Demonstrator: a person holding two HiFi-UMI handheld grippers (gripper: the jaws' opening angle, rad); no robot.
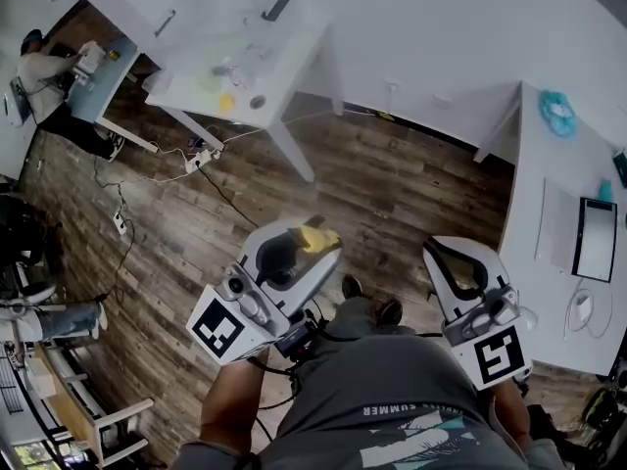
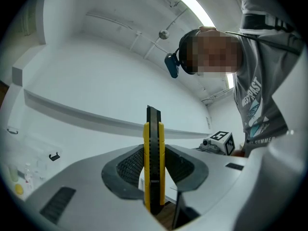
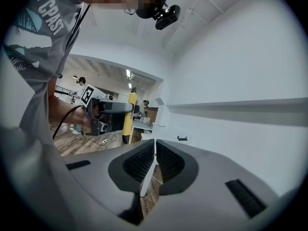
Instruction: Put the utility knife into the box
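Note:
A yellow and black utility knife point(image 2: 154, 143) stands upright, clamped between the pads of my left gripper point(image 2: 154, 179). In the head view the left gripper point(image 1: 304, 247) is held over the wooden floor, and the knife's yellow end point(image 1: 320, 234) shows at its tips. My right gripper point(image 1: 449, 259) hangs beside it to the right, a little apart. In the right gripper view my right gripper point(image 3: 154, 150) is shut with nothing between its pads, and the knife point(image 3: 127, 121) shows in the left gripper off to the left. I see no box that I can make out for certain.
A white table point(image 1: 294, 27) stands ahead with small items, a yellow object point(image 1: 226, 103) and a black object point(image 1: 275, 6) on it. Another white table point(image 1: 549, 292) at the right bears a tablet point(image 1: 595, 238) and a blue thing point(image 1: 559, 113). Cables point(image 1: 157, 174) cross the floor. A person point(image 1: 44, 86) sits far left.

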